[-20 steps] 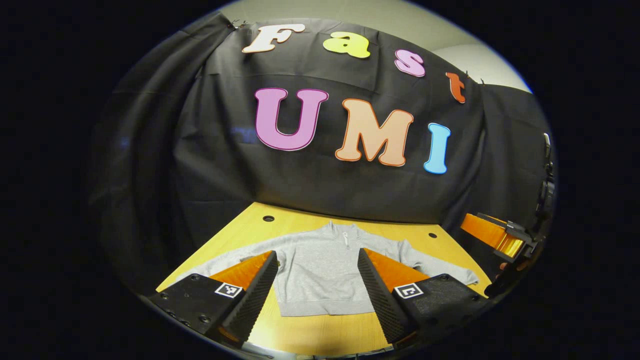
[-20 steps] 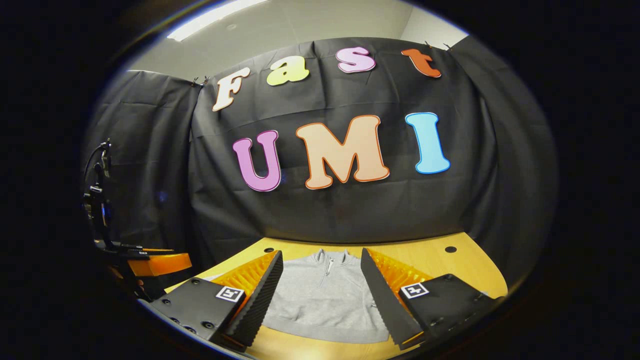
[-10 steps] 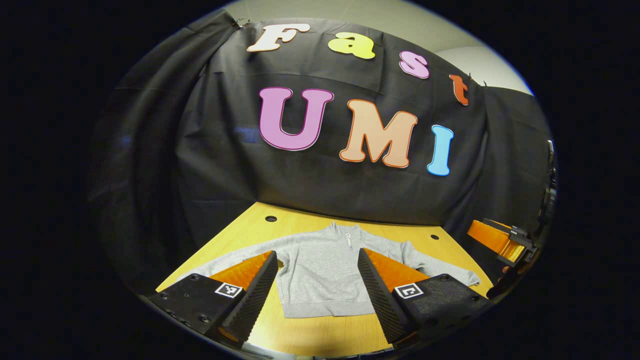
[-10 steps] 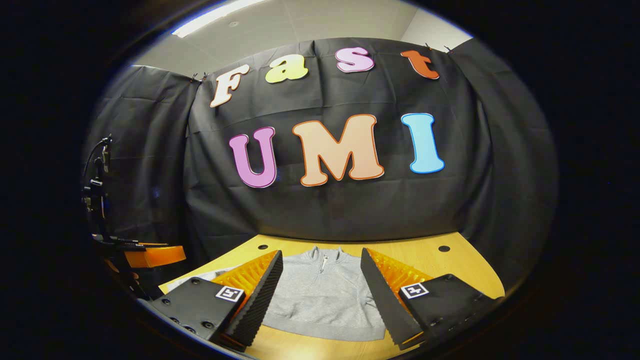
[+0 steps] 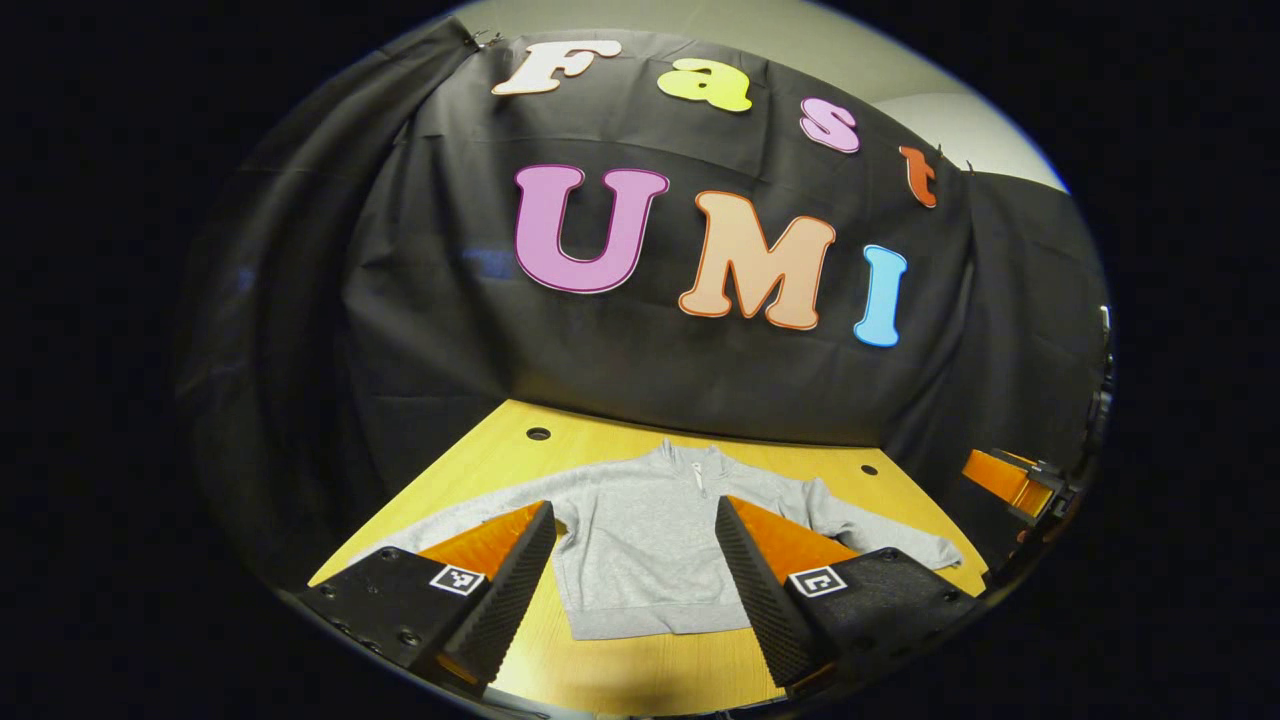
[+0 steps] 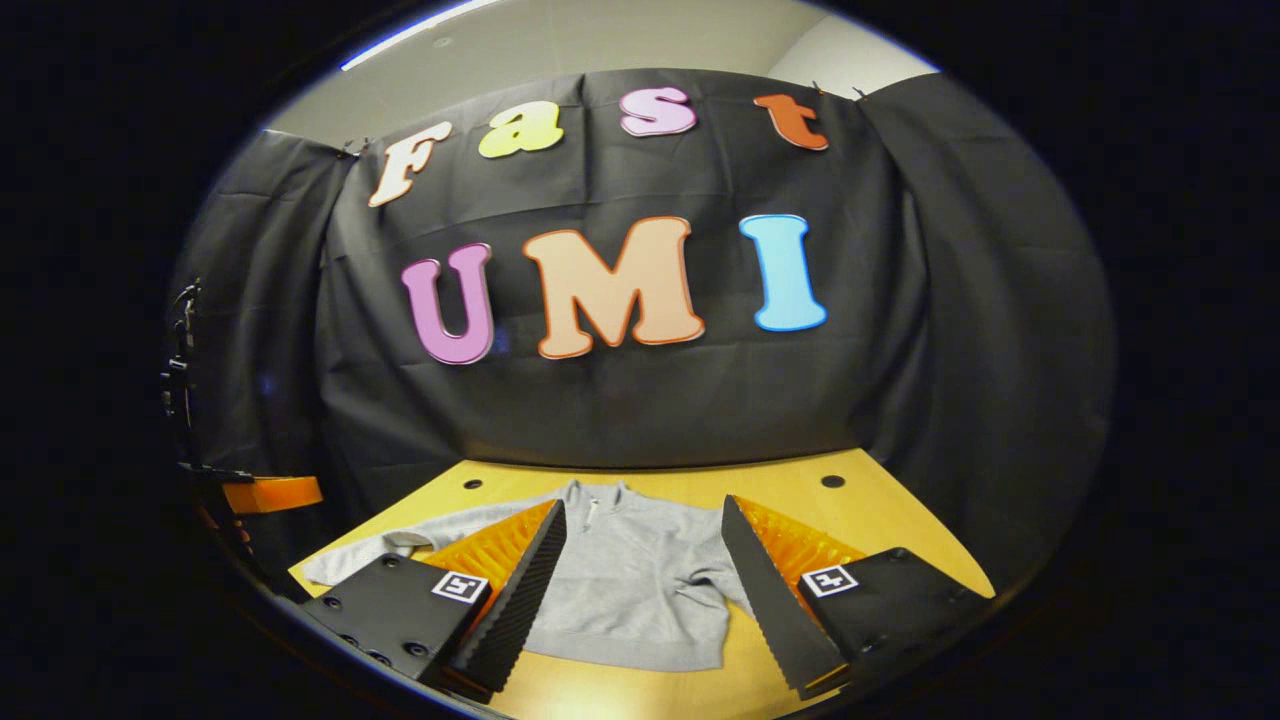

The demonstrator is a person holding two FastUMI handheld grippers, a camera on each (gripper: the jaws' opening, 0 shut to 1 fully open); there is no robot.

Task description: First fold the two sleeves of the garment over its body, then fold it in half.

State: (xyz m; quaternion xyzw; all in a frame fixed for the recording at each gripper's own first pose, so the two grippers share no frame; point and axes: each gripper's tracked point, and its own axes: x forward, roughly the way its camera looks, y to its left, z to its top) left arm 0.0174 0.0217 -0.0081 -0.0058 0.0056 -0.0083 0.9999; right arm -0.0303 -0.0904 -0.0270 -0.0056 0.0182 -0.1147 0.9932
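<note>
- Table: wooden, bears the garment.
- Garment: grey, flat, both sleeves spread outward, collar toward the wall.
- Left gripper: fingers wide apart, holding nothing, above the garment.
- Right gripper: fingers wide apart, holding nothing.

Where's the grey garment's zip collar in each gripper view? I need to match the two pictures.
Left gripper view: collar, lower middle, at the garment's far edge.
Right gripper view: collar, lower middle, slightly left of centre.
Shared landmark: the table, with a hole left of the collar.
</note>
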